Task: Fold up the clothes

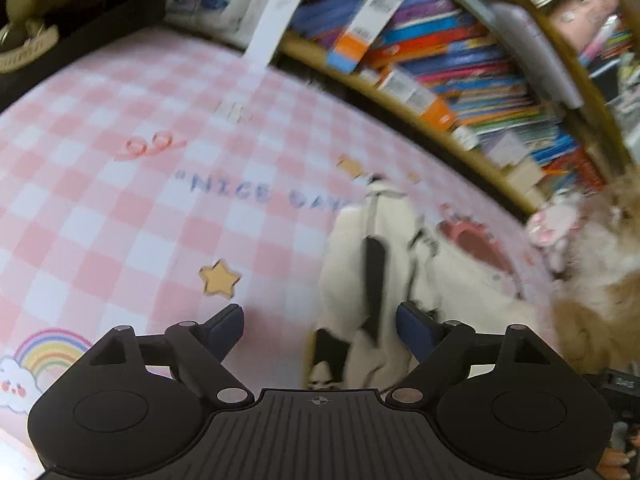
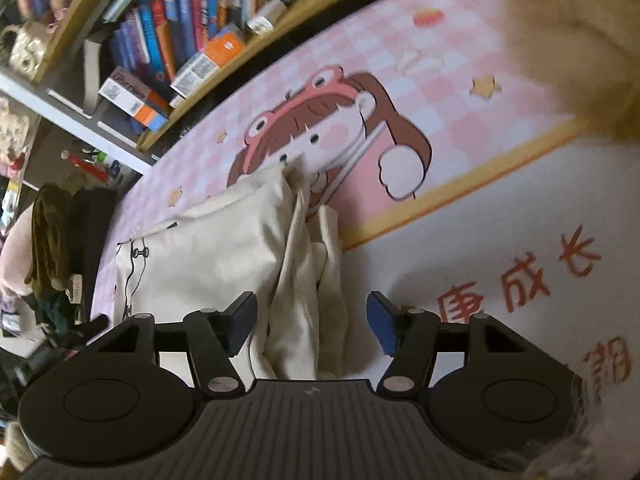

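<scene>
Both the left gripper [image 1: 320, 330] and right gripper [image 2: 312, 322] gape, holding nothing; cream garment [image 2: 224, 240] lies bunched; next, regrip an edge.

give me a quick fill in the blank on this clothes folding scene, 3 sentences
1. The cream garment lies on a pink and white ____ mat.
2. Beyond the mat, a wooden shelf is packed with ____.
3. The right tool has its jaws ____, with a bunched cream fold between them.

Missing words: checked; books; open
</scene>
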`<state>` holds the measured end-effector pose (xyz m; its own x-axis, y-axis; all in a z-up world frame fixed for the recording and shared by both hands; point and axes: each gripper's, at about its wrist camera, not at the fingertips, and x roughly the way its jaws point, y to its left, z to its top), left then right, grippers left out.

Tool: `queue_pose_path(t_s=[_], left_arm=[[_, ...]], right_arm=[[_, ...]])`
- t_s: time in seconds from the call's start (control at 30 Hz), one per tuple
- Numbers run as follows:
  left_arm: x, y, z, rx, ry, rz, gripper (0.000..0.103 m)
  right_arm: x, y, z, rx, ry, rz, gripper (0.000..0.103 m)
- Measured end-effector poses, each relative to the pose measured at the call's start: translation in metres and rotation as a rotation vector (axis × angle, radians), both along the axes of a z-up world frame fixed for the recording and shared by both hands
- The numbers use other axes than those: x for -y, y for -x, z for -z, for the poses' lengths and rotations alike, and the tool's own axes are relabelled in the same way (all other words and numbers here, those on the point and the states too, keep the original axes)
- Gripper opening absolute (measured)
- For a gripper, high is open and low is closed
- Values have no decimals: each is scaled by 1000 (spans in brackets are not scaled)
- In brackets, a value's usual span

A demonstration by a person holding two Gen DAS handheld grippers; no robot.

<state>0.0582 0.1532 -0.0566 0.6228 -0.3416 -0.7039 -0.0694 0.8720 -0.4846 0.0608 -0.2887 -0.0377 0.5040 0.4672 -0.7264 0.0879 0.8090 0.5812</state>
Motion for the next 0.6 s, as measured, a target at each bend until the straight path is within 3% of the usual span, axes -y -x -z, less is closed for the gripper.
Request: queue_pose_path(t_s=[0.07,0.13,0.17,0.23,0.27,0.33,0.4,0.47,0.57,0.6], left_arm=[[3,-2,5,-13,18,-8,77],[6,-4,10,-37,56,-17,30],[9,-4,13,-55,89,-22,30],[18,-1,5,-30,57,-8,17],[25,3,-4,1,9,12,16],[42,16,-26,88,-90,78,13],[47,23,-34,119,-118,110,14],[42,19,-25,72,-101,96,15],[26,11,-10,2,-45,40,34],[22,10,-8,-4,-35,27,53]], right_arm=[[-4,-4,2,-8,2,0,59],[-9,-7,3,-10,6,-7,57],[-12,-9,3,-9,8,-16,47],[-23,-11,-2,24,58,-63,35],[-28,-12,-4,44,88,-90,24],[-37,-9,-13,103,144,-139,16],[-41,-1,-27,199,195,-181,12],[-46,8,-42,296,247,-224,11],[-40,1,-34,221,242,-207,12],[-36,-2,-28,180,223,-182,17]])
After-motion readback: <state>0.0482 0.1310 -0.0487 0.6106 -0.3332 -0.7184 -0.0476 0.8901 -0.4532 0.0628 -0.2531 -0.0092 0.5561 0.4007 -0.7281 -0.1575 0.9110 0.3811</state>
